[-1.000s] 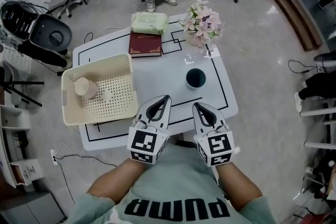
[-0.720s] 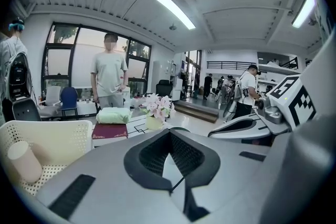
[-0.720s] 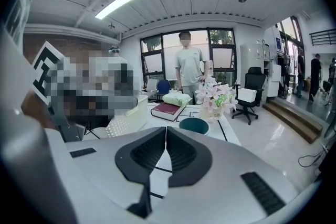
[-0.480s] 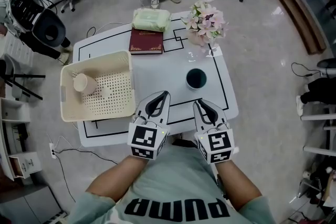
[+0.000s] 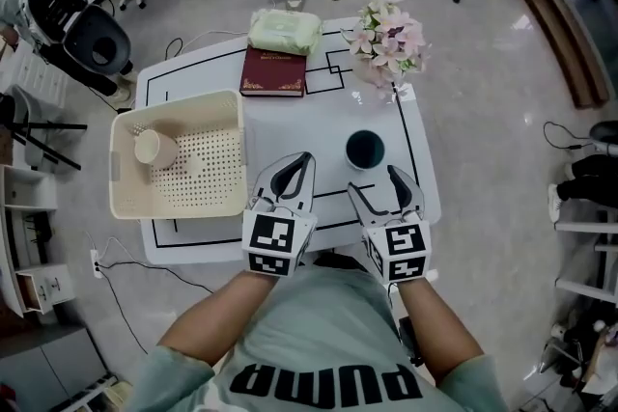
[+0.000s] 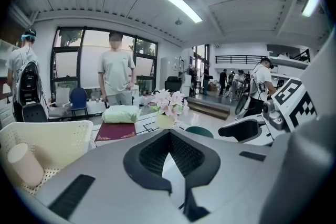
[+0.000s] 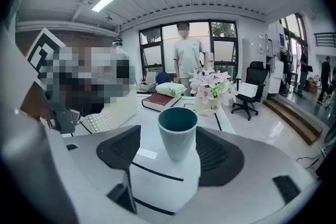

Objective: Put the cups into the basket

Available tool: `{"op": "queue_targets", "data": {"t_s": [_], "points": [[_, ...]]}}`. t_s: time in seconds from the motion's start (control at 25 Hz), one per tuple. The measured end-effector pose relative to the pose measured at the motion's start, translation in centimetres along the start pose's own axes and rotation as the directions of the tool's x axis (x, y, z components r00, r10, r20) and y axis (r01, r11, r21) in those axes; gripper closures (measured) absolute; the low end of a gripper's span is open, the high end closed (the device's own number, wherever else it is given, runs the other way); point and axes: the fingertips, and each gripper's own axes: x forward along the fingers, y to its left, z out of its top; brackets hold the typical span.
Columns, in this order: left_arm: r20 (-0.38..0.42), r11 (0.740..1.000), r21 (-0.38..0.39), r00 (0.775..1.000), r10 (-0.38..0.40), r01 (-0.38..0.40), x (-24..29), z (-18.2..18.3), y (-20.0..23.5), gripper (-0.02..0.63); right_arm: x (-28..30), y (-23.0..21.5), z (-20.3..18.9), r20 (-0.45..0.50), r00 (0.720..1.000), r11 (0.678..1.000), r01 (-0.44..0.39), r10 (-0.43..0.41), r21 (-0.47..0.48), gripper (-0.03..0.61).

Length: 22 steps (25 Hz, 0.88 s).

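Teal cup (image 7: 177, 132) stands upright, seemingly just beyond the right gripper's (image 5: 374, 181) fingers; they have just opened, empty.

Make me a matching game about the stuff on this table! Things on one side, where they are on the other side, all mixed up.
Things
1. teal cup
2. beige cup
3. red book
4. pink flowers

Places
A. inside the basket
B. standing on the bare white table, right of the basket
C. on the far side of the table, right of the book
D. right next to the green bundle

Right pairs: 1-B, 2-A, 3-D, 4-C
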Motion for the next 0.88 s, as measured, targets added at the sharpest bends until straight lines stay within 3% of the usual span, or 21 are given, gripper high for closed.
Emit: {"op": "queue_targets", "data": {"t_s": [0.32,0.88], "points": [[-0.042,1.000,-0.013,0.999,0.008,-0.009,2.1,-0.8,0.8,0.607,3.0,-1.5,0.1,-0.016,1.000,1.000,-0.014,0.013,-0.005,0.214],[-0.094,1.000,-0.016,0.996,-0.009,0.007,4.4,-1.3,1.5,0.607,7.2,-1.8,-0.9,-0.044,0.999,0.997,-0.019,0.016,-0.071,0.189]]}}
